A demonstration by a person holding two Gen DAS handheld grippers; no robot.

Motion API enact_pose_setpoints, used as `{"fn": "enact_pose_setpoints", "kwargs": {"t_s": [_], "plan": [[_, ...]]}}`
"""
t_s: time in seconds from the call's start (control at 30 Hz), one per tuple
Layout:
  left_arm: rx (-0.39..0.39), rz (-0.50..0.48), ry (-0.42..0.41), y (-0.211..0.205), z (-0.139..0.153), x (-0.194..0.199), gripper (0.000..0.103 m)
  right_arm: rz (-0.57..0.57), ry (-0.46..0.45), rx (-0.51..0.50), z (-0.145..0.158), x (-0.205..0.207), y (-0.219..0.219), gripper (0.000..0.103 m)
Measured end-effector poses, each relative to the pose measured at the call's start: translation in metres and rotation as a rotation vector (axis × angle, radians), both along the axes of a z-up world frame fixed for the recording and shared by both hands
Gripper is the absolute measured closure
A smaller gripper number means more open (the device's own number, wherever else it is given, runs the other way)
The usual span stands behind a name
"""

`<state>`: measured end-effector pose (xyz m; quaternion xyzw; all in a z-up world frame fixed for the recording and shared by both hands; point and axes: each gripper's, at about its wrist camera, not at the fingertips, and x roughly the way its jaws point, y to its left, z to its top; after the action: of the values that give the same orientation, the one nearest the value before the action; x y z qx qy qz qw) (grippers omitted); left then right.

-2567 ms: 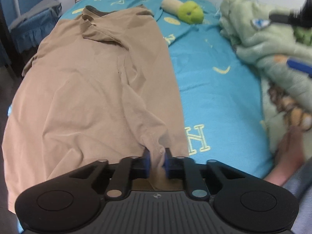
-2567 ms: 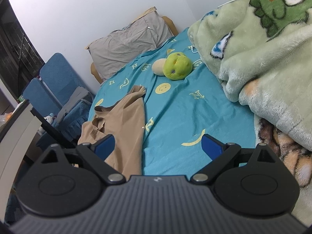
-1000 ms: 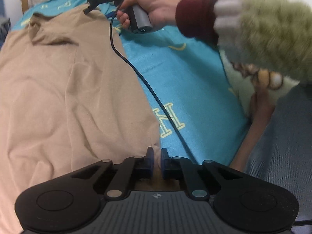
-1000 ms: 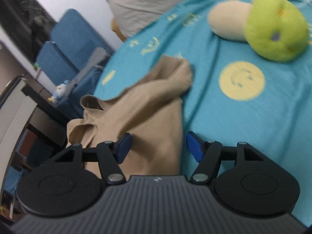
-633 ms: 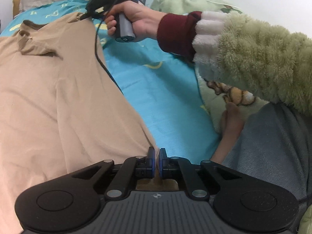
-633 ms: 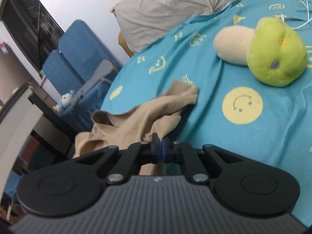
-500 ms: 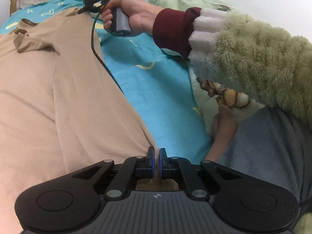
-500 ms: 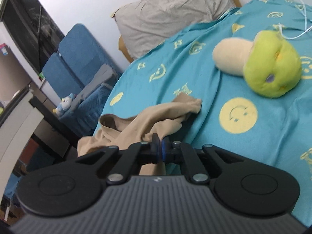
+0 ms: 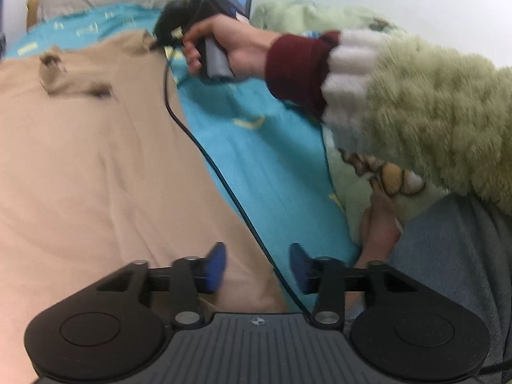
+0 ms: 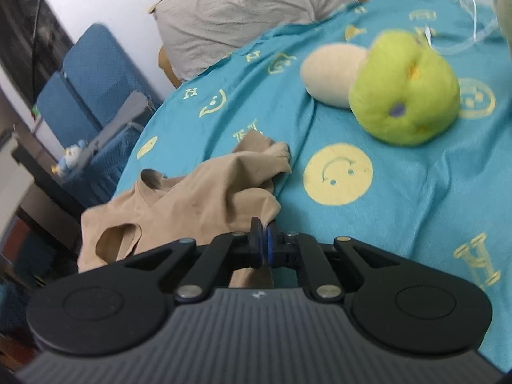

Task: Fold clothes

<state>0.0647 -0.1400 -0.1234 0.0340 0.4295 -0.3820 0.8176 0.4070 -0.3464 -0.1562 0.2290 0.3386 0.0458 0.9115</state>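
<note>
A tan shirt (image 9: 96,166) lies lengthwise on the blue bed sheet (image 9: 272,160), collar at the far end. My left gripper (image 9: 257,267) stands open over the shirt's near right hem edge, nothing between its blue pads. In the right wrist view the same tan shirt (image 10: 204,192) bunches up near its shoulder, and my right gripper (image 10: 261,245) is shut on that fabric. The left wrist view shows the right gripper (image 9: 166,30) at the shirt's far corner, held by a hand (image 9: 236,48) in a fuzzy green sleeve.
A green and cream plush toy (image 10: 400,96) lies on the sheet beyond the shirt. A grey pillow (image 10: 249,9) sits at the head. A green fleece blanket (image 9: 345,166) lines the right side. Blue chairs (image 10: 96,73) stand off the bed's left. A black cable (image 9: 224,185) crosses the shirt edge.
My left gripper has opened and let go of the shirt hem. My right gripper, open a second ago, closed on the shirt near the shoulder and holds it.
</note>
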Motion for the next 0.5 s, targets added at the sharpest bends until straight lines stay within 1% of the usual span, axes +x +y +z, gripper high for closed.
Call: {"fn": "enact_pose_setpoints", "kwargs": {"t_s": [0.03, 0.07, 0.13, 0.17, 0.2, 0.27, 0.3, 0.33, 0.4, 0.47, 0.5], "plan": [[-0.002, 0.014, -0.022, 0.002, 0.004, 0.0, 0.041, 0.003, 0.001, -0.009, 0.007, -0.005, 0.003, 0.094], [-0.004, 0.036, -0.052, 0.006, 0.009, -0.001, 0.037, 0.006, 0.002, -0.017, 0.013, -0.011, 0.005, 0.094], [-0.006, 0.079, -0.112, 0.014, 0.019, -0.001, 0.027, 0.012, 0.004, -0.033, 0.027, -0.021, 0.01, 0.091], [-0.007, 0.101, -0.143, 0.018, 0.024, -0.002, 0.024, 0.011, -0.004, -0.021, 0.034, -0.031, 0.011, 0.076], [-0.008, 0.122, -0.173, 0.022, 0.028, -0.002, 0.022, 0.01, -0.013, -0.009, 0.042, -0.042, 0.012, 0.043], [-0.013, 0.165, -0.236, 0.03, 0.038, -0.003, 0.019, 0.0, -0.056, -0.024, 0.059, -0.068, 0.018, 0.01], [-0.027, 0.182, -0.278, 0.036, 0.042, -0.004, 0.014, -0.006, -0.082, -0.039, 0.069, -0.083, 0.022, 0.013], [-0.037, 0.199, -0.321, 0.042, 0.046, -0.005, 0.01, 0.005, -0.089, -0.061, 0.078, -0.096, 0.028, 0.013], [-0.02, 0.252, -0.401, 0.051, 0.051, -0.006, 0.005, 0.028, -0.101, -0.105, 0.095, -0.124, 0.04, 0.013], [0.003, 0.312, -0.44, 0.058, 0.053, -0.004, 0.005, 0.04, -0.125, -0.138, 0.111, -0.153, 0.053, 0.013], [0.001, 0.338, -0.446, 0.061, 0.054, -0.003, 0.004, 0.043, -0.136, -0.145, 0.118, -0.168, 0.059, 0.013]]}}
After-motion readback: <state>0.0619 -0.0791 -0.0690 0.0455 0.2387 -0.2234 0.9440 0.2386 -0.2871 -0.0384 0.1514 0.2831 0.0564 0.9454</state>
